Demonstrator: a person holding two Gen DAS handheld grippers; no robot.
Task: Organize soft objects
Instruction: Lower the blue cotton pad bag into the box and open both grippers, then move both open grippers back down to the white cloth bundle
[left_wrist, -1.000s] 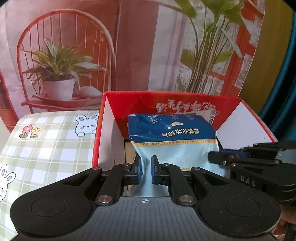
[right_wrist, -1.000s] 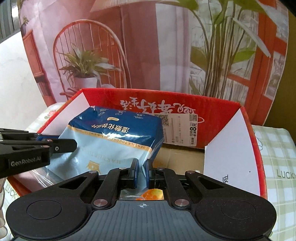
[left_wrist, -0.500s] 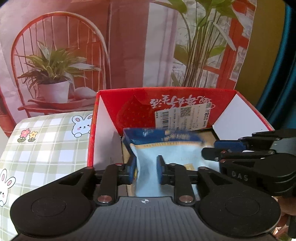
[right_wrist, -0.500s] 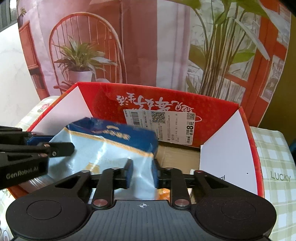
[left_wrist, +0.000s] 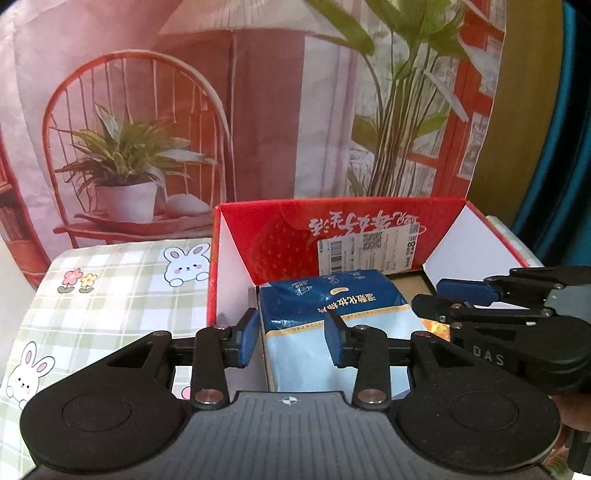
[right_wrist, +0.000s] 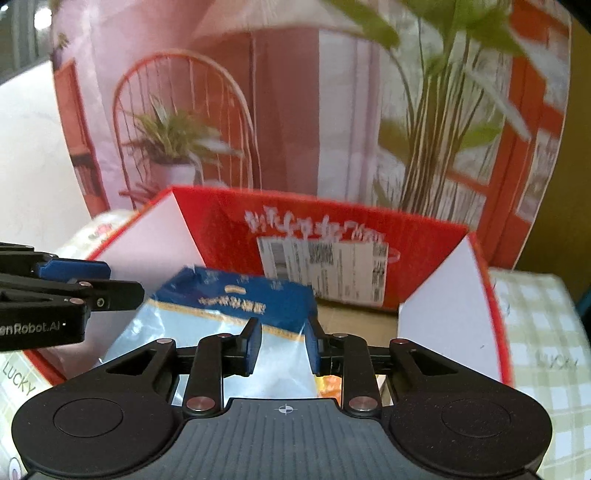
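Since a second ago both grippers have let go of the cotton pad pack (left_wrist: 332, 325), which was lifted with its top against the far wall and now lies lower, flat on the floor of the red box (left_wrist: 273, 236). Left gripper (left_wrist: 291, 338): jaws opening, blue pads astride the pack's near left part, not pressing it. Right gripper (right_wrist: 282, 345): jaws parted, pads clear of the wrapper, pack's near end between and below them.

Pack: soft plastic bag, dark blue top band with white characters, thin gold stripe, pale blue glossy body; lettering reads upside down from here.

Left wrist view is sharp and shows the rabbit-print checked cloth (left_wrist: 110, 295) left of the box, plus the right gripper entering from the right edge. Right wrist view is blurred; it shows bare cardboard floor (right_wrist: 354, 314) beyond the pack, something orange (right_wrist: 328, 384) by its near right corner, and "LUCKY" cloth on the right.

Pack sits toward the left white wall (left_wrist: 229, 280); open floor to its right and behind. Printed backdrop (left_wrist: 258, 110) stands close behind the box.
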